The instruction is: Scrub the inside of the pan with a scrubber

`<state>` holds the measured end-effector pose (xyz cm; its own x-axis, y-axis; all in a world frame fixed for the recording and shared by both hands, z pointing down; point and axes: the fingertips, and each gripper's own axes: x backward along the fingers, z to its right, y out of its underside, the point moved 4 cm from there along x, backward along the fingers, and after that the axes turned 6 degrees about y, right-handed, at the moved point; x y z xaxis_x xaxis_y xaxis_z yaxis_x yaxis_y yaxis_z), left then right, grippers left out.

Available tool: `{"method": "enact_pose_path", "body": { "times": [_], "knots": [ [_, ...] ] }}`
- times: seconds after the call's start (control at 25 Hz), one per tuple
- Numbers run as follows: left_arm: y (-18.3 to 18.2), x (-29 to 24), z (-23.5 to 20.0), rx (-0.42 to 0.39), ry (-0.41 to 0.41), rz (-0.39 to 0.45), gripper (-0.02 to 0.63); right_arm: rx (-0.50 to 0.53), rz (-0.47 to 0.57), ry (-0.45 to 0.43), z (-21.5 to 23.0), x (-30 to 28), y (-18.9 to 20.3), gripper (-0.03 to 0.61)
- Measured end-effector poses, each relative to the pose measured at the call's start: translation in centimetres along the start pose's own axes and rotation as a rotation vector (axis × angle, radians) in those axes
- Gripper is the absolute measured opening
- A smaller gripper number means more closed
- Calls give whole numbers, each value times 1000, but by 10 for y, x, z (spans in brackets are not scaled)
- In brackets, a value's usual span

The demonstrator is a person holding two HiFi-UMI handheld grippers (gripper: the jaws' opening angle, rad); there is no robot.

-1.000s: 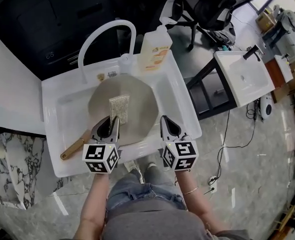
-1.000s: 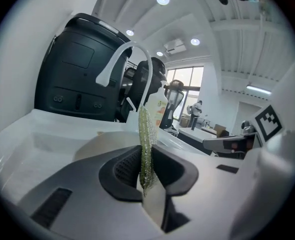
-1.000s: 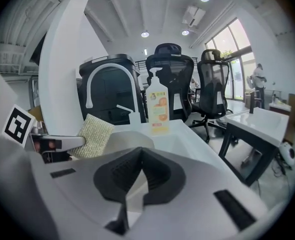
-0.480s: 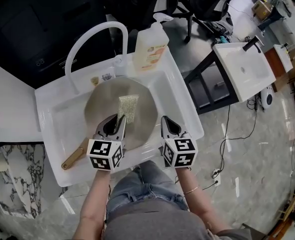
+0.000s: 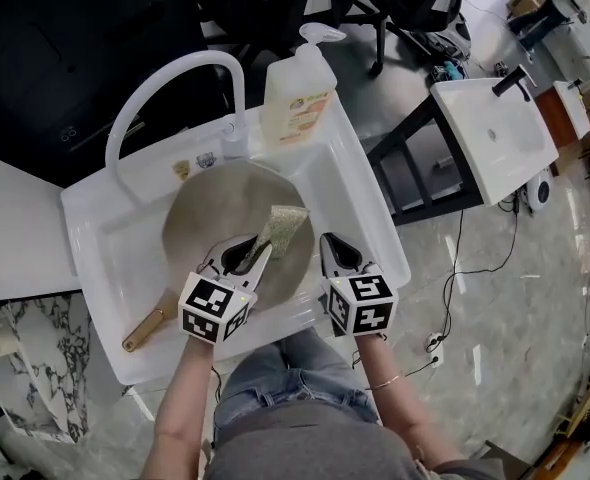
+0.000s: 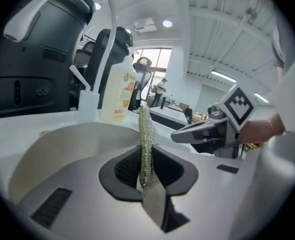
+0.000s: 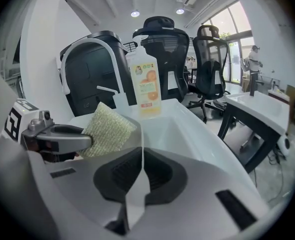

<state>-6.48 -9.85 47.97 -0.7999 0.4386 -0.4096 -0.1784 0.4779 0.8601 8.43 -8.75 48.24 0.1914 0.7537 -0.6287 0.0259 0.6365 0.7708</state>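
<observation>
A round grey pan (image 5: 210, 208) with a wooden handle (image 5: 147, 328) lies in the white sink (image 5: 90, 268). My left gripper (image 5: 257, 252) is shut on a yellow-green scrubber (image 5: 284, 227), which stands on edge over the pan's right half. Seen from the left gripper view, the scrubber (image 6: 145, 134) rises upright from between the jaws. My right gripper (image 5: 333, 242) sits at the pan's near right edge. In the right gripper view its jaws are shut on the pan's thin rim (image 7: 141, 144), with the scrubber (image 7: 107, 129) just to the left.
A curved white faucet (image 5: 160, 93) arches over the sink's back left. An orange-labelled soap bottle (image 5: 297, 93) stands at the back right corner. A second white basin (image 5: 495, 138) on a dark frame stands to the right, and office chairs behind.
My left gripper has carried the scrubber rightward across the pan and turned it more toward the right rim. The right gripper has kept its place on the rim.
</observation>
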Motion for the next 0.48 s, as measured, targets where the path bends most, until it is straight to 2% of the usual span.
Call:
{"method": "enact_pose_path", "body": {
  "times": [0.16, 0.28, 0.48],
  "knots": [
    [7, -16, -1, -12, 72, -64, 67, -18, -14, 18, 12, -3, -5, 11],
    [11, -26, -5, -14, 109, -82, 66, -24, -15, 33, 20, -5, -9, 11],
    [21, -39, -21, 41, 104, -96, 64, -40, -24, 36, 26, -11, -12, 11]
  ]
}}
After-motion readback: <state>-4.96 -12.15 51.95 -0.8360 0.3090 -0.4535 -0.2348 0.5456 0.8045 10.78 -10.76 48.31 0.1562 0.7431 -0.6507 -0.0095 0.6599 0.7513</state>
